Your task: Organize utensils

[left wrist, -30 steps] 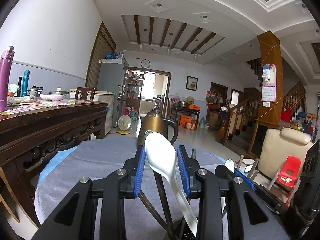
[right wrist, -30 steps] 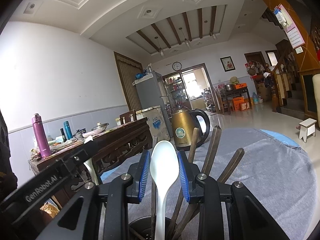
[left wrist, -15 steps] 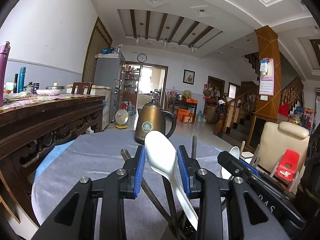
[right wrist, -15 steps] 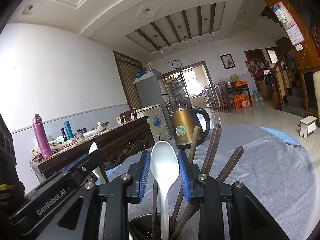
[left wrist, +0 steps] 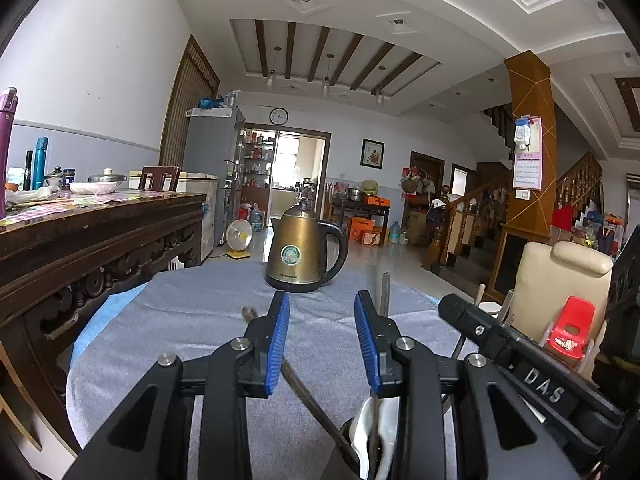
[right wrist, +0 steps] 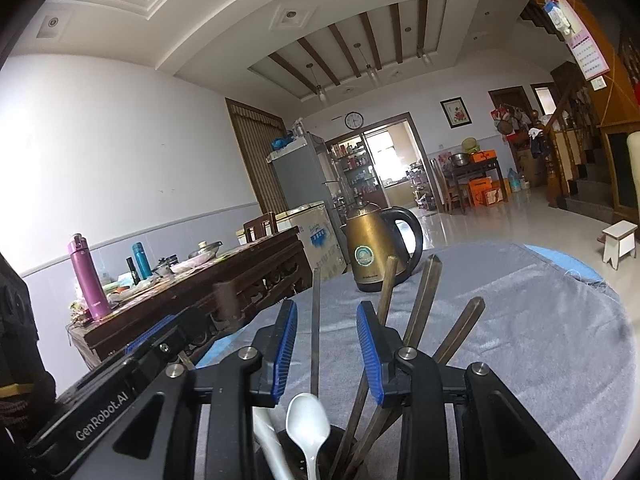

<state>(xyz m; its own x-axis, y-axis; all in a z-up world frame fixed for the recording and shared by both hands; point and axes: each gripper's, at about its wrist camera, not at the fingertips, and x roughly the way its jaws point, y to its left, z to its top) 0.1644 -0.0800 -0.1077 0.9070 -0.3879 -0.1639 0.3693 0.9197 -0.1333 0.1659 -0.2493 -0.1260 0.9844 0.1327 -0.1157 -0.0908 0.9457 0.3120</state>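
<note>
A dark utensil holder (right wrist: 338, 434) stands on the grey-clothed table, just below both grippers. In the right wrist view it holds two white spoons (right wrist: 308, 420) and several brown chopsticks (right wrist: 424, 292) that fan upward. My right gripper (right wrist: 328, 314) is open above it, with nothing pressed between its blue pads (right wrist: 285, 344). In the left wrist view my left gripper (left wrist: 322, 308) is also open and empty. The white spoons (left wrist: 378, 432) sit in the holder (left wrist: 345, 430) under its right finger. The two grippers are side by side.
A brass kettle (left wrist: 304, 252) (right wrist: 372, 248) stands at the far side of the grey cloth (left wrist: 192, 320). A carved wooden side table (left wrist: 100, 232) with bottles and dishes is on the left. A cream chair (left wrist: 560, 280) and a red toy chair (left wrist: 570, 324) are on the right.
Each gripper had a white spoon standing between its pads; both spoons have dropped into the holder, and the jaws are now empty. The hands have barely moved.
</note>
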